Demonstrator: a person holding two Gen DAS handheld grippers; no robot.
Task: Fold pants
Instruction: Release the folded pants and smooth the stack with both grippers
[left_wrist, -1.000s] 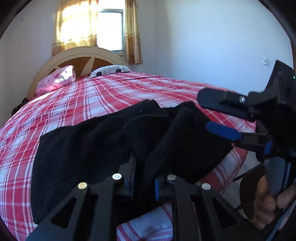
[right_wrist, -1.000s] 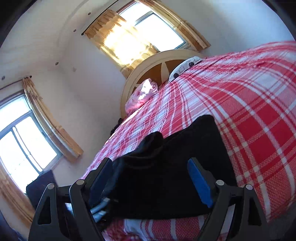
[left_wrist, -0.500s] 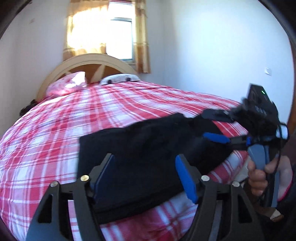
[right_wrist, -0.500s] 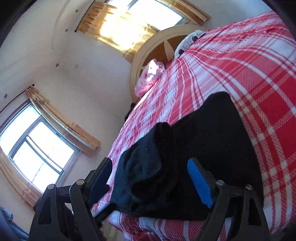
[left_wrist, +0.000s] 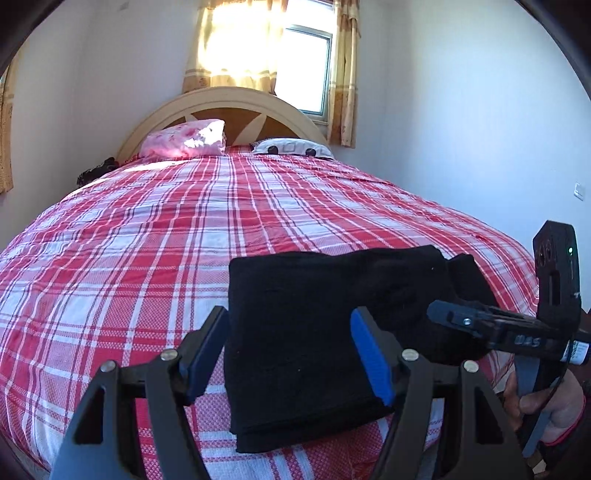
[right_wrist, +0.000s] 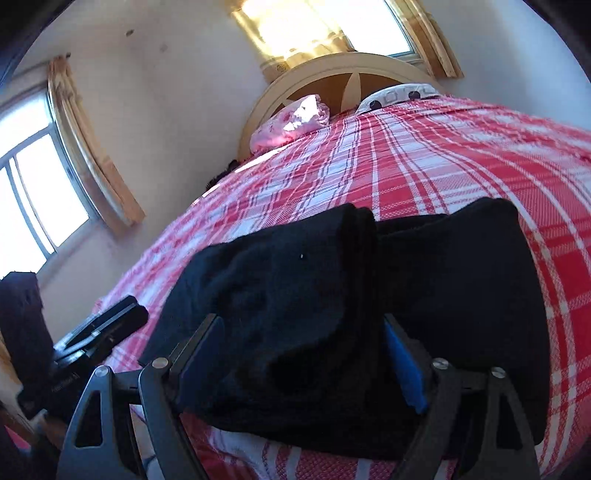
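The black pants (left_wrist: 314, 325) lie folded on the red plaid bed (left_wrist: 184, 229) near its front edge. My left gripper (left_wrist: 288, 354) is open and empty, hovering just in front of the fold's left part. My right gripper (right_wrist: 299, 354) is open, its jaws either side of a raised bunched part of the pants (right_wrist: 288, 288) at the fold's right end. In the left wrist view the right gripper (left_wrist: 491, 328) reaches in from the right, with the hand below it.
A pink pillow (left_wrist: 188, 138) and a white patterned pillow (left_wrist: 291, 147) lie by the headboard (left_wrist: 229, 107). A wall stands close on the right. Windows with curtains are behind and to the left. The left gripper's body (right_wrist: 92, 332) shows at the bed's left edge.
My left gripper let go of the pants, opened and pulled back. The fabric dropped flat into a fold. My right gripper moved in low over the bunched right end.
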